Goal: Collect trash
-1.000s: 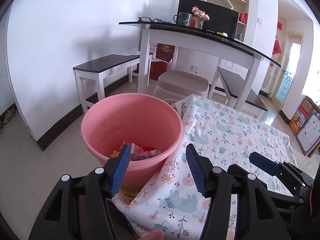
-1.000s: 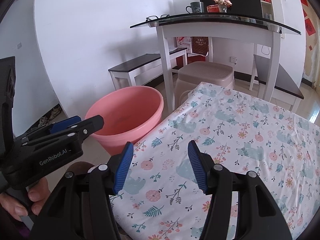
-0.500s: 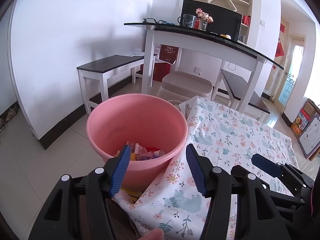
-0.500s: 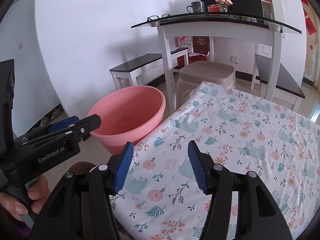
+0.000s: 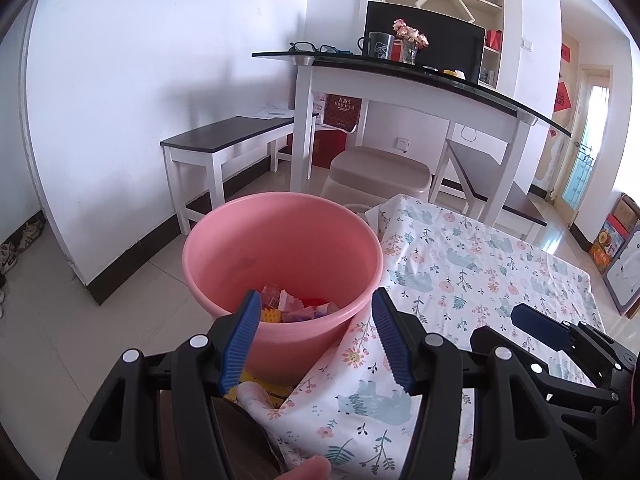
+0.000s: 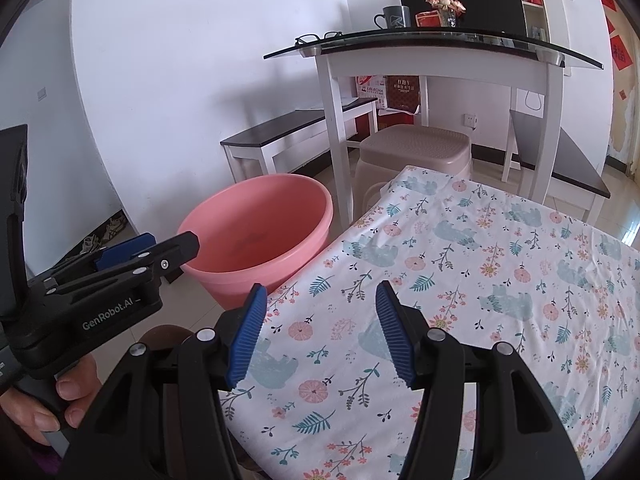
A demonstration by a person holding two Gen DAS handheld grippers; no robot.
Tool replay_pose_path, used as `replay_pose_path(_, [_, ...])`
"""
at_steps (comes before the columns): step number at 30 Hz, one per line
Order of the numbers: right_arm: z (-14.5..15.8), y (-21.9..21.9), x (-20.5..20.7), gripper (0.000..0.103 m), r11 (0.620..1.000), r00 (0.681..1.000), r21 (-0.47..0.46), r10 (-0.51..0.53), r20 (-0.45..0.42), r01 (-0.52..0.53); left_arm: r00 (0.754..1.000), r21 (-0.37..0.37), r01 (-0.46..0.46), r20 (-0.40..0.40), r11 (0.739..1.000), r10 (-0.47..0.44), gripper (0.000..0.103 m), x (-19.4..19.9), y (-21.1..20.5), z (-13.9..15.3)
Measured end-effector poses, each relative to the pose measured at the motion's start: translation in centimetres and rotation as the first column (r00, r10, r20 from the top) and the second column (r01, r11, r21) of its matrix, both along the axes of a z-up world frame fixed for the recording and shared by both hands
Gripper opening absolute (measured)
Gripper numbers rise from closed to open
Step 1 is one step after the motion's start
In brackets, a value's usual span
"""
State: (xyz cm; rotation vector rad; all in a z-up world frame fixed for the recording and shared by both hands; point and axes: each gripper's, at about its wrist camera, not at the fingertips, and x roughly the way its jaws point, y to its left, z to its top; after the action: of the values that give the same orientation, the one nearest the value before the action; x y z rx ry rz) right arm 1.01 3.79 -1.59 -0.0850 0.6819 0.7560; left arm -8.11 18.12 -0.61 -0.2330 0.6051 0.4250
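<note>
progress: near done, I judge | trash [image 5: 294,306] lies in pink bucket [image 5: 224,240] | floral tabletop [image 6: 500,280] shows none left | left gripper [image 5: 316,340] jaws apart, empty | right gripper [image 6: 320,334] jaws apart, empty

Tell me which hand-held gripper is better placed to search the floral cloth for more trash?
Probably the right. The right hand-held gripper hangs open directly above the floral cloth. The left hand-held gripper, also open and empty, points at the pink bucket, where the collected trash lies.
</note>
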Motion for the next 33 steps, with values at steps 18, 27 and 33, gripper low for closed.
replay_pose_path(18, [-0.05,-0.03,0.05,0.057,1.0,1.0,0.0,0.0,0.001,0.0,1.0,0.016,0.003,0.007,1.0,-0.003,0.049,-0.38,0.19,0.42])
replay_pose_path(27, [-0.04,-0.08,0.06,0.057,1.0,1.0,0.001,-0.001,-0.001,0.001,1.0,0.017,0.004,0.003,1.0,-0.004,0.049,-0.37,0.16,0.44])
replay_pose_path(33, [0.09,-0.2,0.13,0.057,1.0,1.0,0.004,-0.004,-0.003,0.004,1.0,0.022,0.007,-0.003,1.0,-0.007,0.049,-0.16,0.02,0.28])
